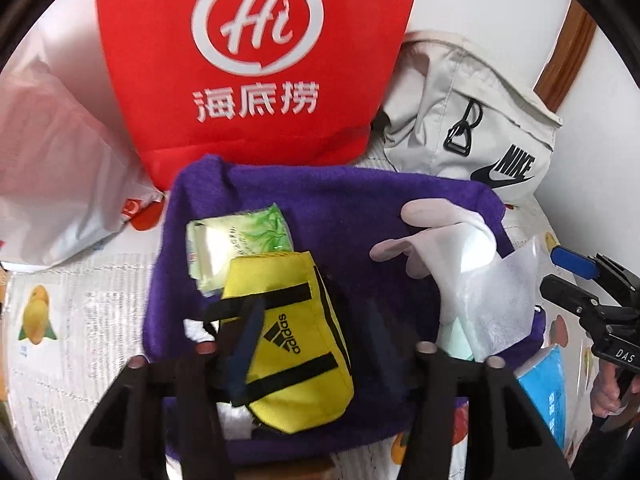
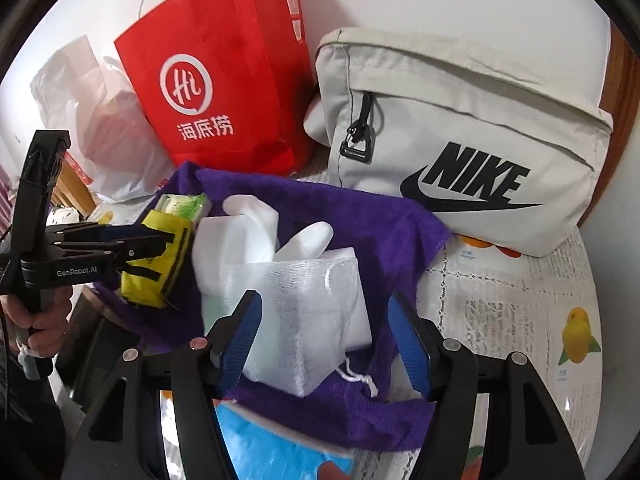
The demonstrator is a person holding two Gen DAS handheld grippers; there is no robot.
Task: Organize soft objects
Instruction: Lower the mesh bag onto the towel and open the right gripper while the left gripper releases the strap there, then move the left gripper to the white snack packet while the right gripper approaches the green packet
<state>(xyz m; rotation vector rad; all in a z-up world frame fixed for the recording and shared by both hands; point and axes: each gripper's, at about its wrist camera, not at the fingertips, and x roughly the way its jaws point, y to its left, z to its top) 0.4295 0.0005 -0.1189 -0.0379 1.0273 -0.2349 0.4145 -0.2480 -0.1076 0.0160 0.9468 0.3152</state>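
Purple towel lying spread on the worktop, yellow pouch and white mesh bag resting on it, left gripper jaws standing apart astride the pouch, right gripper jaws gaping around the mesh bag, not pressing.

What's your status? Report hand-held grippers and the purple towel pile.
Left hand-held gripper open over yellow pouch. Right hand-held gripper open around white mesh bag. Both lie on purple towel. Nothing blocking.
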